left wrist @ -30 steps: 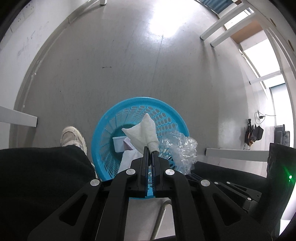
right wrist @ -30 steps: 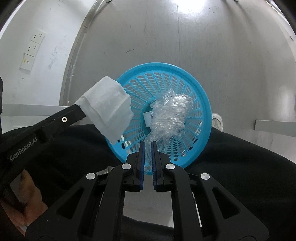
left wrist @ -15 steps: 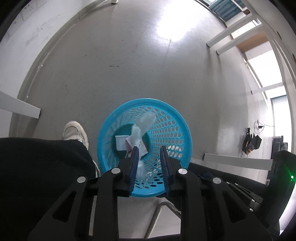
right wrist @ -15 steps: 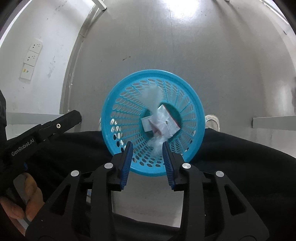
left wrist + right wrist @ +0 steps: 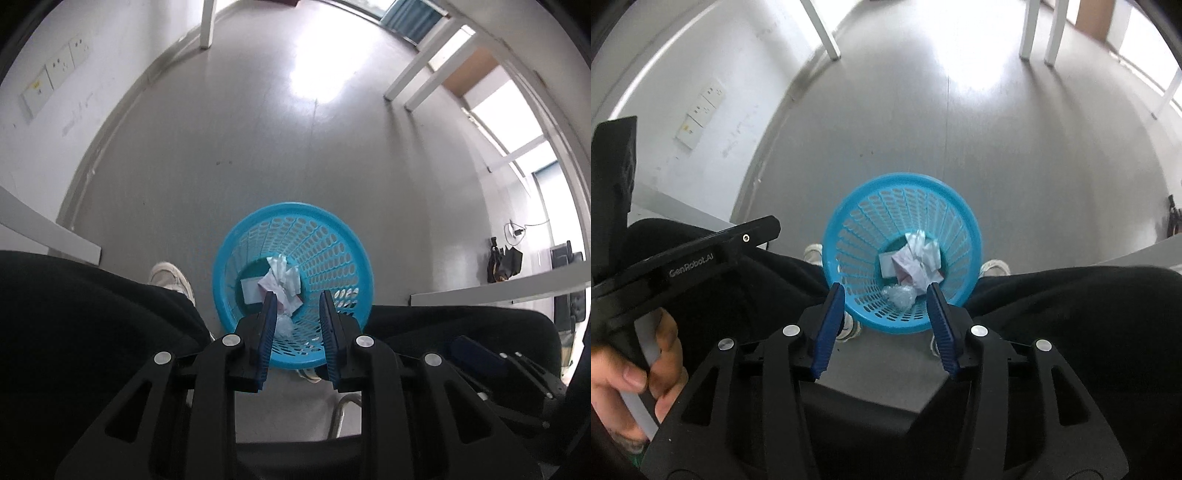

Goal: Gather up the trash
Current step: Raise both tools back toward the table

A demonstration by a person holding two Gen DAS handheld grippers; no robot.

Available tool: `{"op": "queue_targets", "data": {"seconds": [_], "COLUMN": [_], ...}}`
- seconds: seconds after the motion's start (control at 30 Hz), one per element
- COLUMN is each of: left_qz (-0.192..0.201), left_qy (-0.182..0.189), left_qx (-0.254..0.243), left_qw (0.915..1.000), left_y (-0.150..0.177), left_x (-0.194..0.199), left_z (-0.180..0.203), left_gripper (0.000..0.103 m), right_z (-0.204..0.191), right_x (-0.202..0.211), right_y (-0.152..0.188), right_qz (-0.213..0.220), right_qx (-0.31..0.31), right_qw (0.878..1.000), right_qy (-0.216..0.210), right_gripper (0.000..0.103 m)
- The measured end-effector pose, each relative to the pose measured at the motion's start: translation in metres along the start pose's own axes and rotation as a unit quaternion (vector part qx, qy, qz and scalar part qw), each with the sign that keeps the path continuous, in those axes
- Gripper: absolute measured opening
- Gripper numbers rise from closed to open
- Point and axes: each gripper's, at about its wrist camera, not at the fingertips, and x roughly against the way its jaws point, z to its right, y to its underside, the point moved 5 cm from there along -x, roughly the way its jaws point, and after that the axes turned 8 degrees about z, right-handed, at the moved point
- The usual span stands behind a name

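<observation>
The grey floor [image 5: 295, 155] carries a blue basket [image 5: 960, 206] between the person's feet, within easy dropping reach. Inside lie crumpled tissue [image 5: 923, 258] and clear plastic wrap [image 5: 899, 295]. Above it, left gripper [image 5: 297, 306] and right gripper [image 5: 886, 299] hover, jaws spread wide, holding nothing.

Only readable text: "GenRobot.AI", white lettering on the side of the black left gripper [image 5: 759, 232], seen in the right wrist view. It sits on the arm of the gripper body, partway back from the tip. The wall plates [image 5: 700, 110] carry a small yellow sticker, but it's too small to read. Same plates in the left wrist view [image 5: 55, 72], also illegible. No other markings legible on the blue basket [image 5: 964, 218] or its contents.
</observation>
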Motion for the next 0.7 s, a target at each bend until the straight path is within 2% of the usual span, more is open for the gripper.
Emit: {"op": "queue_targets", "data": {"seconds": [0.1,0.13,0.33,0.43,0.5,0.63,0.7], "left_qz": [-0.011,-0.007,0.085,0.136,0.173,0.217,0.229], "left_qy": [0.013,0.019,0.023,0.023,0.018,0.024,0.029], "left_qx": [0.027,0.023,-0.045,-0.077,-0.106,-0.137,-0.143], "left_qw": [0.9995,0.9995,0.9951,0.9874,0.979,0.9662,0.9623], "left_y": [0.01,0.013,0.017,0.017,0.018,0.017,0.012], "left_x": [0.022,0.03,0.103,0.143,0.17,0.208,0.222], "left_z": [-0.005,-0.004,0.015,0.024,0.03,0.039,0.045], "left_gripper": [0.022,0.022,0.027,0.032,0.036,0.039,0.045], "right_z": [-0.001,-0.002,-0.008,-0.009,-0.008,-0.005,-0.003], "right_x": [0.034,0.043,0.109,0.137,0.158,0.204,0.224], "right_y": [0.005,0.006,0.012,0.014,0.013,0.006,-0.001], "right_qz": [0.032,0.042,0.115,0.147,0.172,0.228,0.252], "right_qx": [0.012,0.014,0.032,0.041,0.047,0.059,0.057], "right_qw": [0.999,0.999,0.993,0.988,0.984,0.972,0.966], "right_qy": [0.003,0.001,-0.005,-0.002,0.0,0.009,0.014], "right_gripper": [0.048,0.049,0.053,0.054,0.054,0.054,0.054]}}
